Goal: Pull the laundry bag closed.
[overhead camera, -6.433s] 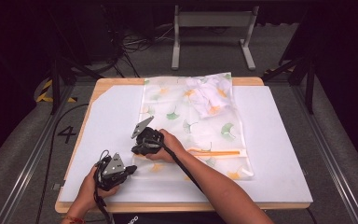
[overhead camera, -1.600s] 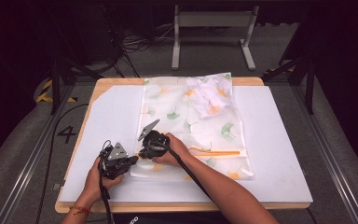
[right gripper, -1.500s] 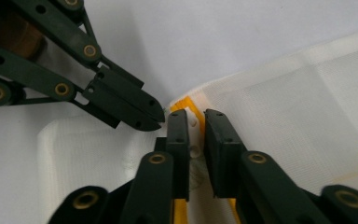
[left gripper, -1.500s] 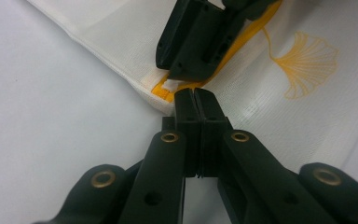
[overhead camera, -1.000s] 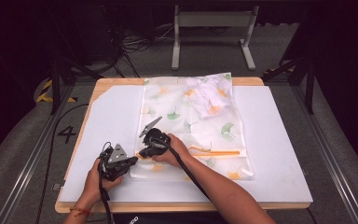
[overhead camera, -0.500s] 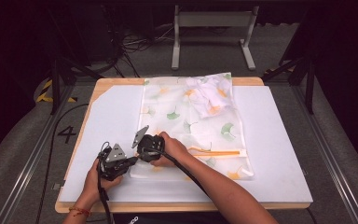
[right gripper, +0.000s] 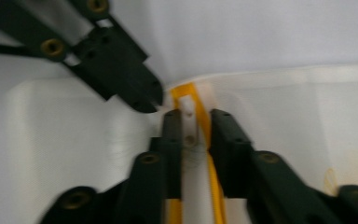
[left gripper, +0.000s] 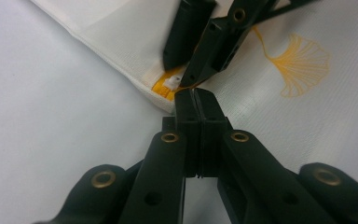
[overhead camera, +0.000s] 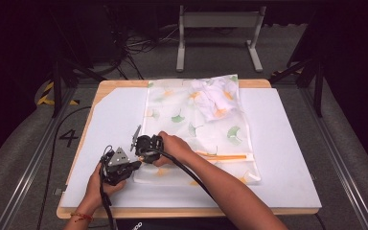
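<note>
Bag [overhead camera: 196, 129], thin, soft plastic at tabletop's near-left; left gripper [left gripper: 196, 100] clamps its corner, right gripper [right gripper: 196, 122] opening astride zipper pull [right gripper: 189, 126].

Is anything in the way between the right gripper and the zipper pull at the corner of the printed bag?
Nothing visible blocks it. The right gripper has its fingers open on either side of the white zipper pull on the orange zipper. The left gripper, shut, sits at the bag corner just beside it.
</note>
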`<state>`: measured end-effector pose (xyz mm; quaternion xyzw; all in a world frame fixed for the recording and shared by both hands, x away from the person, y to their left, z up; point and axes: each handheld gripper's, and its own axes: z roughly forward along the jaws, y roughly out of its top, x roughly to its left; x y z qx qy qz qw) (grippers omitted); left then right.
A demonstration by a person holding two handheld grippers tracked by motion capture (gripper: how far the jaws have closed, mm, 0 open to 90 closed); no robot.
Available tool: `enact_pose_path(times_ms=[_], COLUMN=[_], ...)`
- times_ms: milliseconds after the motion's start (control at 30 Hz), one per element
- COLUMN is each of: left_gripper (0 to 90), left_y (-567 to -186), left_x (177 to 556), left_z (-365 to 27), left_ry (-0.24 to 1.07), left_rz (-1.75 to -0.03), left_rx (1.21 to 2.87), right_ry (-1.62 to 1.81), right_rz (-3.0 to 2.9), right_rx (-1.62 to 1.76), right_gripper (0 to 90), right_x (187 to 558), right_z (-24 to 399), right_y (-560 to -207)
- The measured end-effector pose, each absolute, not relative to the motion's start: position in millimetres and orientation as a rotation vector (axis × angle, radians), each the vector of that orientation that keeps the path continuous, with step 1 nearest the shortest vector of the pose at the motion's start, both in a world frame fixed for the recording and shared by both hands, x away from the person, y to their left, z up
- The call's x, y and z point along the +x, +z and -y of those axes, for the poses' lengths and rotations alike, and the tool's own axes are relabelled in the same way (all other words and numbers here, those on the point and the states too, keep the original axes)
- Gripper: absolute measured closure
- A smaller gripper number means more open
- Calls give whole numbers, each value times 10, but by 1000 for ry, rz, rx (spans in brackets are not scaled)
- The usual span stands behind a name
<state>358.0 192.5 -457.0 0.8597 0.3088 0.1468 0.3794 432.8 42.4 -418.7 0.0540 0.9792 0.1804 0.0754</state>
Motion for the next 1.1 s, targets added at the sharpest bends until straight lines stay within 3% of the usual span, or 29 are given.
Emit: enact_pose_path(times_ms=[100,167,267,400,433,500,600,733,1100], left_gripper=[896,896,896,896,896,896,896,896,898], left_y=[-4570,-4569,-4570,-4572,-4572,-4572,-4572,-4572,-4570], left_x=[3583,3583,3583,3584,3585,3586,3590,3592,3605], left_z=[-1930,-1934,-1936,-1936,-1937,-1938,-1941,-1941,-1953], left_ry=[368,368,364,358,354,352,350,348,335], left_rz=[-787,-784,-783,-786,-788,-789,-788,-787,-796], left_rx=[2195,2196,2195,2194,2193,2193,2192,2191,2191], right_ry=[526,519,508,516,517,519,523,492,427], right_rz=[-2959,-2982,-2980,-2990,-2975,-2977,-2999,-2982,-2907], right_rx=[175,160,138,137,138,135,107,95,-15], right_gripper=[747,828,857,832,751,750,835,883,897], right_x=[4342,4341,4334,4347,4362,4367,4371,4348,4269], right_z=[-437,-439,-441,-437,-440,-441,-447,-476,-475], right_y=[-4181,-4177,-4169,-4175,-4181,-4181,-4180,-4168,-4160])
